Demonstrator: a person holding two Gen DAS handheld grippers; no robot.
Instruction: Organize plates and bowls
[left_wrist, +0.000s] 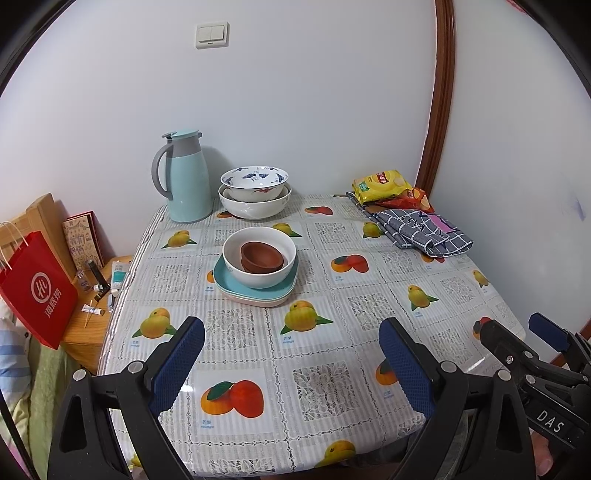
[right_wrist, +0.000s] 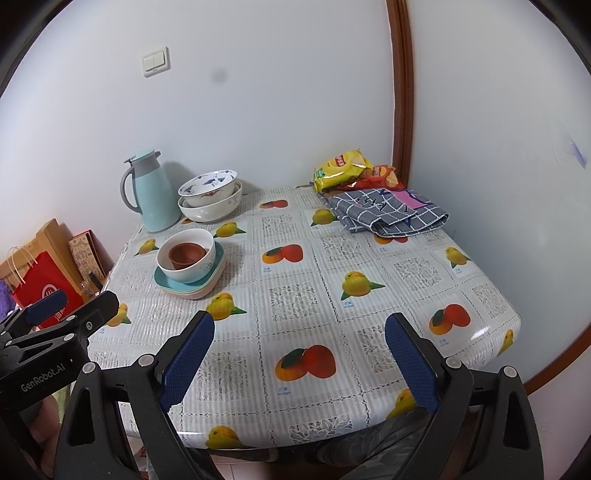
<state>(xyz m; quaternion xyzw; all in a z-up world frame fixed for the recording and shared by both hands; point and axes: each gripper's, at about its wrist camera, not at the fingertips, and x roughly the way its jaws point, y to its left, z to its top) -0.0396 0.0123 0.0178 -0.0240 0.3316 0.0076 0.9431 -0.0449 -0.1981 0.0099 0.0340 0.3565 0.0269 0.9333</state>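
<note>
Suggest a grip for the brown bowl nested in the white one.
Pinch the brown bowl's rim from above, one finger inside, one in the gap. The white bowl walls off its sides, and it sits tilted, so the raised near-left rim is probably easiest.

A glossy plastic tablecloth (left_wrist: 332, 295) covers the table. The white bowl (left_wrist: 271, 275) looks glazed and shiny; the brown bowls (left_wrist: 260, 254) inside are matt clay. The checked cloth (right_wrist: 391, 214) is soft fabric, the snack bags (right_wrist: 341, 168) shiny foil.

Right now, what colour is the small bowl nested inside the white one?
Reddish-brown, like terracotta: the small bowl, clearest in the left wrist view.
</note>
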